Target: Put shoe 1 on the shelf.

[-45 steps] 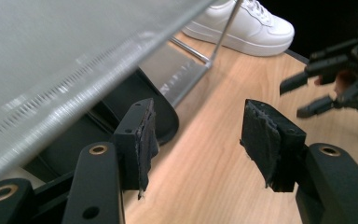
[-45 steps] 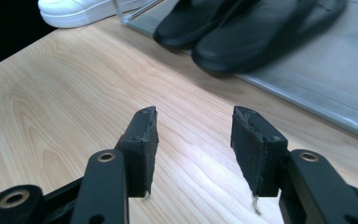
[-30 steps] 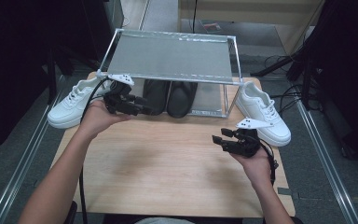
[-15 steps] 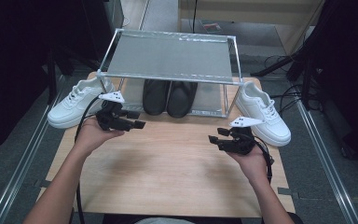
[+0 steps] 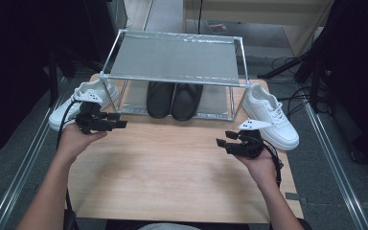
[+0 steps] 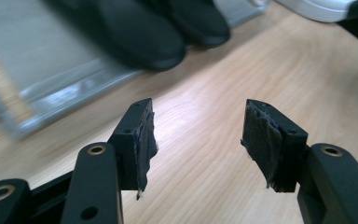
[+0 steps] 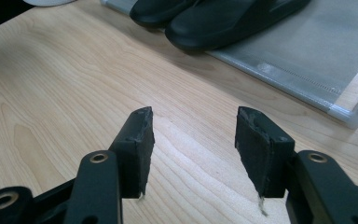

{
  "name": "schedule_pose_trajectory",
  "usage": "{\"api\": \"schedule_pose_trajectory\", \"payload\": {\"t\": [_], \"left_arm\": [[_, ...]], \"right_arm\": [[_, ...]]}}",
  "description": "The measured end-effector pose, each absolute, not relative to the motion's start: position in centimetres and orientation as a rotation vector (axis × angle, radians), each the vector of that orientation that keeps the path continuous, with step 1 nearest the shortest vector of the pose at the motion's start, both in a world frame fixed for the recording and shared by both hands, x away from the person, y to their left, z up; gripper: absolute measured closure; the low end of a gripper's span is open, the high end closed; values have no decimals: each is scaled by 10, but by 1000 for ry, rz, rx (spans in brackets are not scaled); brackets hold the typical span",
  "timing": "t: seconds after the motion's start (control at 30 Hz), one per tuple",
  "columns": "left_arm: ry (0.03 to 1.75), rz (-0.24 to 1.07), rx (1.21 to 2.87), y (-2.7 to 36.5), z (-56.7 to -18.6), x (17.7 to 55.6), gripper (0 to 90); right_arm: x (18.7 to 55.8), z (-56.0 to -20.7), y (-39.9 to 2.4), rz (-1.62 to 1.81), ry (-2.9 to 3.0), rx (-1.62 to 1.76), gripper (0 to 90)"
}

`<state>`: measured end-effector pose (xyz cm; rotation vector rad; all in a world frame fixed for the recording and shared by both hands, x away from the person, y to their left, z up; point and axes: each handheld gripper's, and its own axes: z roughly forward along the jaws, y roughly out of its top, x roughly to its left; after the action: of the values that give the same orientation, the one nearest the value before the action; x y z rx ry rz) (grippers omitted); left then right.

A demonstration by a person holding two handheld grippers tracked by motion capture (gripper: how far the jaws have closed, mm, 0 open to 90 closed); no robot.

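A pair of black shoes (image 5: 175,98) stands on the lower shelf of a metal rack (image 5: 172,57). One white sneaker (image 5: 84,98) lies left of the rack and another (image 5: 270,115) lies right of it. My left gripper (image 5: 119,120) hovers open over the table, in front of the rack's left corner, with nothing between its pads (image 6: 144,135). In the left gripper view the black shoes (image 6: 140,32) lie ahead of it. My right gripper (image 5: 223,140) is open and empty too, next to the right sneaker, and points left toward the black shoes (image 7: 214,16).
The wooden table (image 5: 172,167) has bare room between the two hands. The rack's mesh top shelf overhangs the black shoes. Its lower shelf edge (image 7: 317,60) lies close ahead of the right gripper. Metal rails run along both sides of the table.
My left hand has drawn back from the black shoes, leftward and down toward the table in front of the left sneaker. The right hand has stayed put.
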<state>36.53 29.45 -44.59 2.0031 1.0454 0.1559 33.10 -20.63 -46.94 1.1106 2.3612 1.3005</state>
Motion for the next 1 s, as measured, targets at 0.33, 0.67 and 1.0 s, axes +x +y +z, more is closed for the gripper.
{"api": "schedule_pose_trajectory", "payload": {"t": [0.33, 0.67, 1.0], "left_arm": [[1165, 190, 1916, 328, -450, 368, 457], [1259, 271, 1866, 357, -450, 384, 482], [1323, 345, 1864, 379, -448, 410, 495]], "right_arm": [[332, -471, -208, 1297, 2370, 1115, 478], [330, -472, -217, 1283, 2358, 1132, 478], [320, -474, -223, 1252, 2334, 1168, 471]]}}
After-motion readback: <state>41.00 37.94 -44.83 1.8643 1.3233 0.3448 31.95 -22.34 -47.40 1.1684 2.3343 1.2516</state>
